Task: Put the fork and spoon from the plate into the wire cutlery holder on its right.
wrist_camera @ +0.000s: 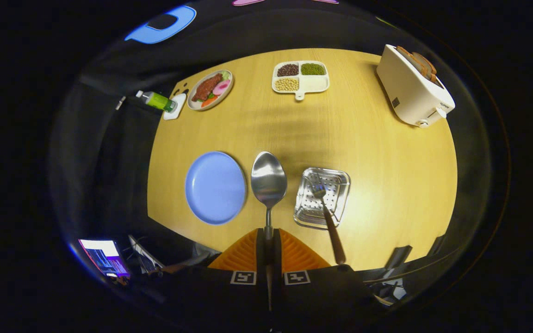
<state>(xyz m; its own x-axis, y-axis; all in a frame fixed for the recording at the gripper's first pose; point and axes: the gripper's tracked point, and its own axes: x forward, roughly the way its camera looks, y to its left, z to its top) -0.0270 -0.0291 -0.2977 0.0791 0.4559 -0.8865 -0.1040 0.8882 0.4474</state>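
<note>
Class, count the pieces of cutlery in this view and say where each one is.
2. The spoon is clamped by its handle in the gripper, above the table between blue plate and wire cutlery holder. The fork stands in that holder.

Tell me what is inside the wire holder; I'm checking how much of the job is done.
Inside the wire holder stands the fork, tines down, handle sticking out. The spoon is outside it, clamped in the gripper.
</note>
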